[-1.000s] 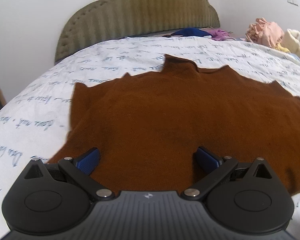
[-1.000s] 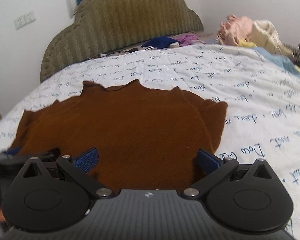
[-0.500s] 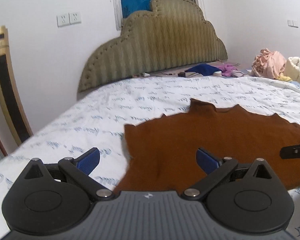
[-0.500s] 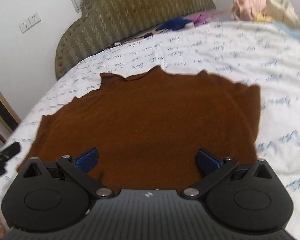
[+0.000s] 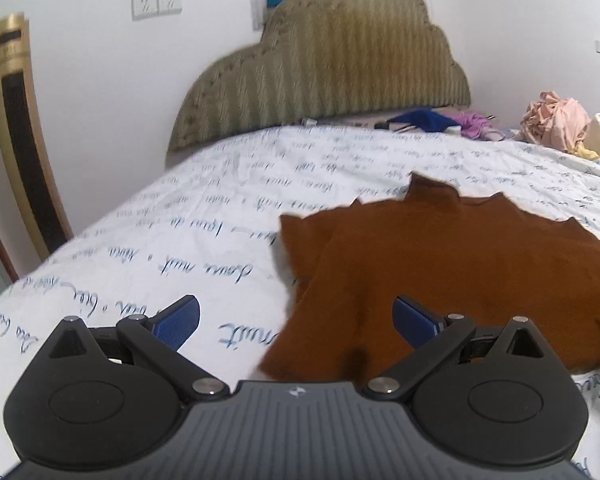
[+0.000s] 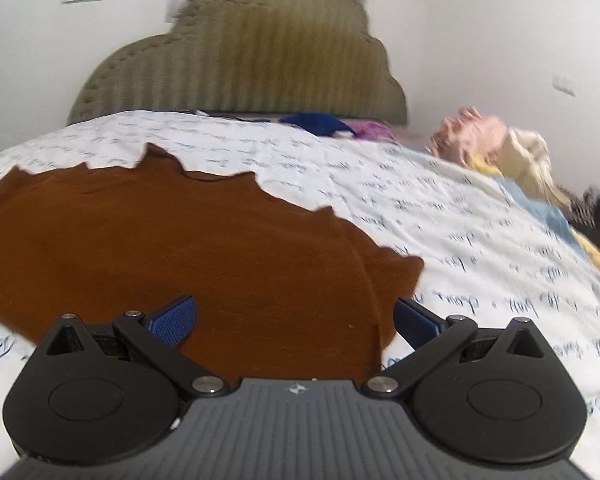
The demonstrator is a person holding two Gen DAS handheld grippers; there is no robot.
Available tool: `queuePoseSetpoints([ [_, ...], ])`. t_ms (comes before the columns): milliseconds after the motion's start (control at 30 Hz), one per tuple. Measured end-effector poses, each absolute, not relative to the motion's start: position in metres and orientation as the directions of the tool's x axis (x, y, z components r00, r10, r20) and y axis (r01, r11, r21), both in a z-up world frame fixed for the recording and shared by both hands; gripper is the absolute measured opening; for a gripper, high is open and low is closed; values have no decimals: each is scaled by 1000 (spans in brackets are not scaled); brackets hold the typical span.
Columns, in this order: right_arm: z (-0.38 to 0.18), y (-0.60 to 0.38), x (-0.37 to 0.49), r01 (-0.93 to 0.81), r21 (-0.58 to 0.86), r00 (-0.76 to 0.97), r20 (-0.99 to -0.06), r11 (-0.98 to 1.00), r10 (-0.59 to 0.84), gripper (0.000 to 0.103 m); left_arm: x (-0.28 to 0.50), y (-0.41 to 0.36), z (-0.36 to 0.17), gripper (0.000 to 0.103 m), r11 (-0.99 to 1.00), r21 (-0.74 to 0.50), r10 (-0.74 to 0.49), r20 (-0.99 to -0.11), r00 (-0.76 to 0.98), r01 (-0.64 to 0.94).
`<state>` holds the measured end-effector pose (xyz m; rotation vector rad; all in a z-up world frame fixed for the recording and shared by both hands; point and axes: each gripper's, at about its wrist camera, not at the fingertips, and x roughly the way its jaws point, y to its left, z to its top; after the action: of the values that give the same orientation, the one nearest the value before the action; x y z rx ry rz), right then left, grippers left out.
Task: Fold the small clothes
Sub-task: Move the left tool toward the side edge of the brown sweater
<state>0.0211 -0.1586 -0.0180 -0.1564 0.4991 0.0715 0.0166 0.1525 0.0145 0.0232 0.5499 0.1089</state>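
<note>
A brown knit sweater [image 5: 440, 264] lies flat, jagged-edged, on the script-printed bed sheet [image 5: 220, 208]. Left tool [image 5: 296, 320] and right tool [image 6: 294, 318] both spread wide, seemingly touching nothing.

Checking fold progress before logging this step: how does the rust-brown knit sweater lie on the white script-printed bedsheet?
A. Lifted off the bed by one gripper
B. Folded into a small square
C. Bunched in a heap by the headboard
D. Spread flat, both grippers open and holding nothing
D: the rust-brown knit sweater lies spread flat on the white script-printed bedsheet, and the left gripper and right gripper both stand open, gripping nothing.
</note>
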Motion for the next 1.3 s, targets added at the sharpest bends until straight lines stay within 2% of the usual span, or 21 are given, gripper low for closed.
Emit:
queuePoseSetpoints([
  [133,-6,-121,11,-309,-137,842,-499,941,204,103,24,176,15,103,993,1,97,-549,830,-115],
  [233,-2,-82,5,-409,-229,821,-515,883,247,103,32,186,15,103,990,11,119,-584,803,-139],
  [333,2,-53,3,-464,-258,793,-547,847,268,103,36,192,15,103,985,37,156,-591,792,-167],
  [600,12,-10,7,-574,-79,651,-648,815,395,103,47,204,17,103,978,34,184,-610,771,-207],
  [667,9,6,2,-584,-99,652,-649,805,393,103,51,205,17,103,978,40,187,-612,769,-206],
  [833,-9,39,-8,-544,-338,761,-584,768,282,103,60,203,19,103,980,65,189,-613,767,-189],
  [933,-15,48,-5,-507,-387,794,-558,770,243,103,68,203,19,103,981,69,183,-619,763,-179],
  [1067,-17,48,-5,-506,-379,793,-558,775,245,103,84,202,27,103,990,44,133,-612,779,-135],
  [1133,-16,44,-5,-515,-361,785,-563,777,258,103,99,198,35,103,997,25,70,-613,787,-69],
  [1300,-3,21,-1,-510,-250,779,-539,823,320,103,146,188,42,103,982,-123,-187,-647,740,140],
])
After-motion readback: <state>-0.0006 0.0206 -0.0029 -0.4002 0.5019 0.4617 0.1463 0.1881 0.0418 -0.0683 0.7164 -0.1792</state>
